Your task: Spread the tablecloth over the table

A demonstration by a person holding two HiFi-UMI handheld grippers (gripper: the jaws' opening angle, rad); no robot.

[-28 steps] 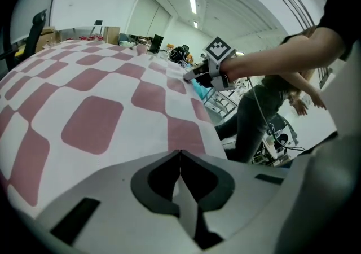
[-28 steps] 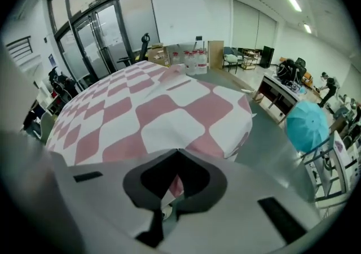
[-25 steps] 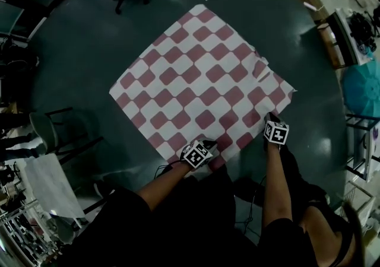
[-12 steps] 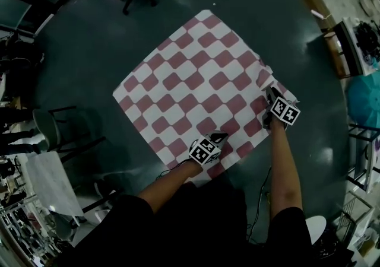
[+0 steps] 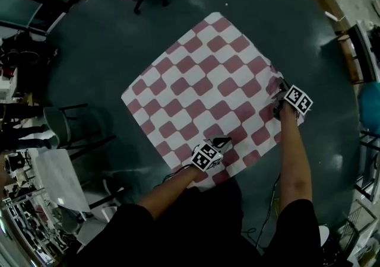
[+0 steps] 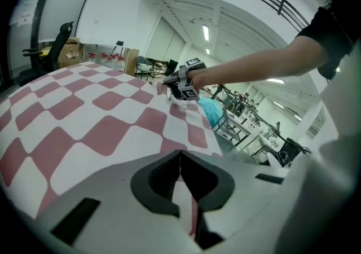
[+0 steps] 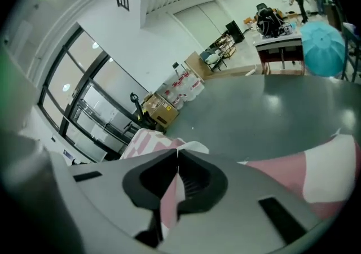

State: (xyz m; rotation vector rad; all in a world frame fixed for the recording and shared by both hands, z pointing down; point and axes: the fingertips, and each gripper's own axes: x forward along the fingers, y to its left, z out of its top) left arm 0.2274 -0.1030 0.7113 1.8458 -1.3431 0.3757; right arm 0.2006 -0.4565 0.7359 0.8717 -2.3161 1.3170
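Looking at a thin red-and-white checked tablecloth [image 5: 202, 91], lying nearly flat on the round dark table [image 5: 95, 52] and running away ahead of both sets of fingers. Starting on the left: got the left gripper [image 5: 221, 141] squeezed together on the near hem, with a sliver of fabric caught between the pads and the rest fanning out in front of the tips. Over on the right: caught the right gripper [image 5: 281, 86] just closing its fingers, now nipped onto the side corner, with a rumpled fold of pink and white bunched between the pads and bare tabletop beyond the tips. Guessing very light and totally limp, so no pushing it anywhere, only pulling. Probably slides easily on that glossy top, so expect drift with any tug. Can't really break, but creases fast, judging by the wrinkle right beside the right fingers. Best taken by hems and corners, pinched deep enough not to slip out, then drawn apart and kept low to flatten that bunched corner.
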